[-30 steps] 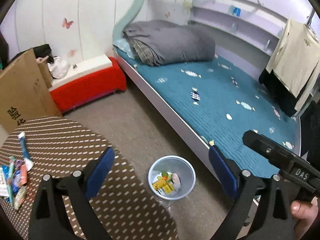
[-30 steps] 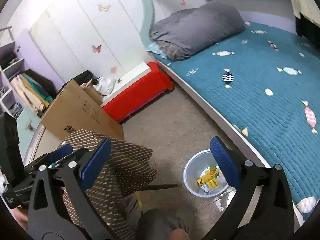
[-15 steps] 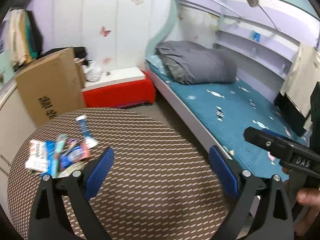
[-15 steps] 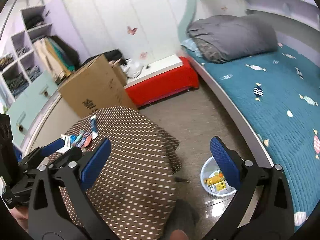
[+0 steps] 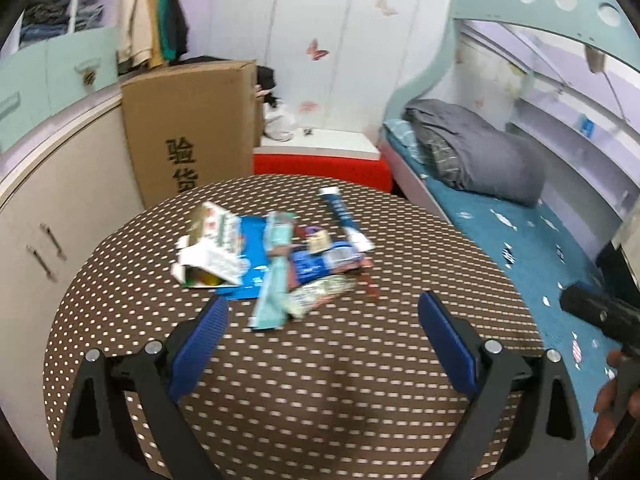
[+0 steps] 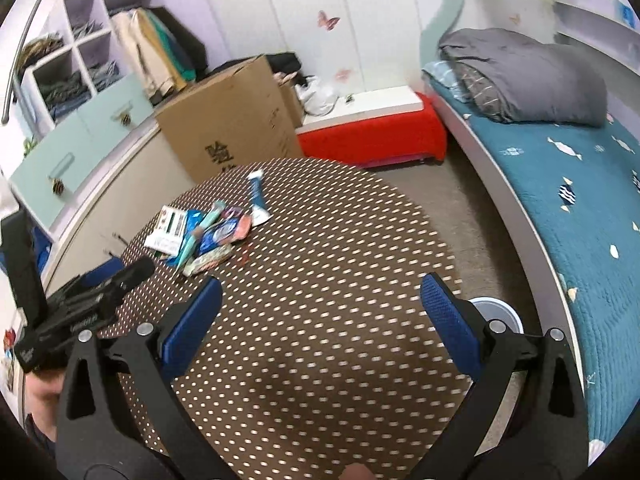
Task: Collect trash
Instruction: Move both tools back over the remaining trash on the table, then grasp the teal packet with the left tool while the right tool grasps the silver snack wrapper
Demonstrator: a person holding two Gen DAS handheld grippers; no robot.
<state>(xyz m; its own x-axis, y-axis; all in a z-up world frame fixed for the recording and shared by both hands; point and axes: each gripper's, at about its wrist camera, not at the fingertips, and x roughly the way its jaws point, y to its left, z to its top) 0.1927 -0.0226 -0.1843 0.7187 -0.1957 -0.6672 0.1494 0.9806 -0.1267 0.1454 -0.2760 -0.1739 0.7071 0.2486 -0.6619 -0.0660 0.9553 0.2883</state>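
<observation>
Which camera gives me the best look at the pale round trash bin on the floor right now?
The right wrist view is the only one. The pale round trash bin shows as a rim arc on the floor between the brown dotted table and the bed, mostly hidden by the right gripper. Its contents are hidden. The left wrist view does not show it.

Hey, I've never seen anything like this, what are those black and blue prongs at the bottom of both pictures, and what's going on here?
They are two hand-held claws; a person carries one in each hand, and each has a camera looking along its prongs. One picture is from the left claw, the other from the right claw. Both are open and hold nothing. They face a round table with a dotted brown cloth, where a pile of wrappers and a blue tube lie. On the floor beside the bed, a bin peeks out.
</observation>
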